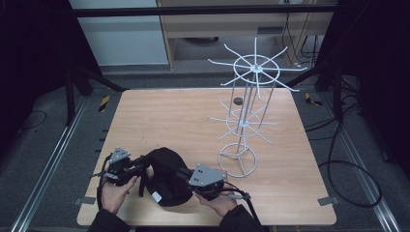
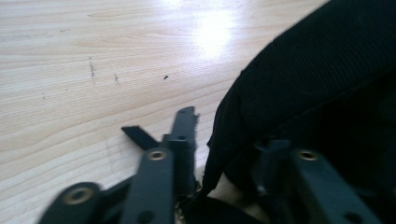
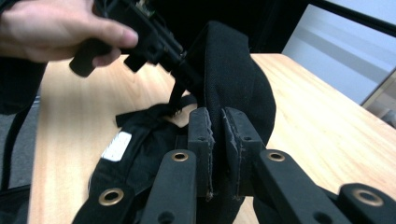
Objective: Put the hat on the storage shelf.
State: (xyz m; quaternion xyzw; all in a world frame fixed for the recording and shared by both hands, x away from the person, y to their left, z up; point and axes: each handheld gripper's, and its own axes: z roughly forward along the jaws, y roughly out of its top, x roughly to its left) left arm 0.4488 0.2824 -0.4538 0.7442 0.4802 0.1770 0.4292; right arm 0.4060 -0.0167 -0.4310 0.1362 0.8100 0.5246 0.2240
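Note:
A black cap (image 1: 167,176) lies upside down near the front edge of the wooden table (image 1: 169,111), between both grippers. My right gripper (image 3: 218,116) is shut on the cap's rim (image 3: 233,70), with the fabric pinched between its pads. My left gripper (image 2: 229,135) stands at the cap's left side (image 2: 317,70). Its jaws are apart, the cap's edge lies between them, and the pads do not press on it. In the high view the left gripper (image 1: 140,164) and the right gripper (image 1: 183,173) flank the cap, each held by a hand. A white label (image 3: 116,145) shows inside the cap.
A tall white wire rack (image 1: 244,116) with spoke arms at two levels stands on a ring base right of the middle of the table. A small dark round thing (image 1: 238,101) lies behind it. The table's front edge is close under both hands.

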